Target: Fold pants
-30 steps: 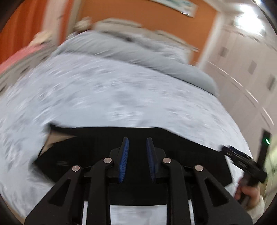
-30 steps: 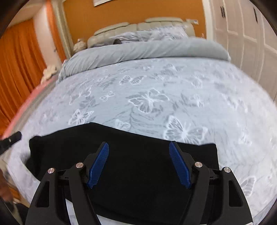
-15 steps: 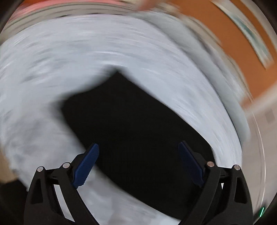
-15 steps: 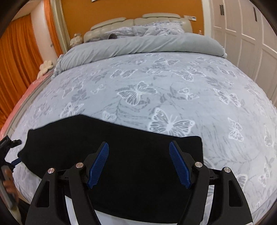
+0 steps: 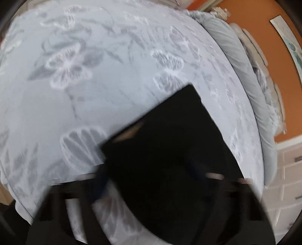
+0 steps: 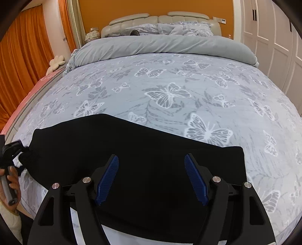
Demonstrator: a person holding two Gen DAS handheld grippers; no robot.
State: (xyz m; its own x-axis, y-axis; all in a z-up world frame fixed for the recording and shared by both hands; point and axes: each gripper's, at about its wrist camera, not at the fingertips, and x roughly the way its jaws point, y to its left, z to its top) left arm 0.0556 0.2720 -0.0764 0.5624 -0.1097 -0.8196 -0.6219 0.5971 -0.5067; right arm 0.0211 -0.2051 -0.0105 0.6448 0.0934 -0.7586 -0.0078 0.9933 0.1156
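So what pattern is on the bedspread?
White and grey butterflies on the pale blue-grey bedspread, clearest in the right wrist view.

A wide bed (image 6: 188, 79) fills both views, spread with a pale blue-grey sheet (image 6: 166, 98) printed with white and grey butterflies. At its far end a plain grey duvet (image 6: 162, 47) lies bunched across the full width, and behind it pillows (image 6: 181, 28) in the butterfly print lean against a padded cream headboard (image 6: 160, 17). The wall (image 6: 151, 7) behind is orange. Orange curtains (image 6: 22, 56) hang down one side, with a white flower-shaped cushion (image 6: 56, 61) near them. White panelled wardrobe doors (image 6: 273, 37) run along the other side. In the left wrist view, part of a framed picture (image 5: 290, 43) hangs on the orange wall.
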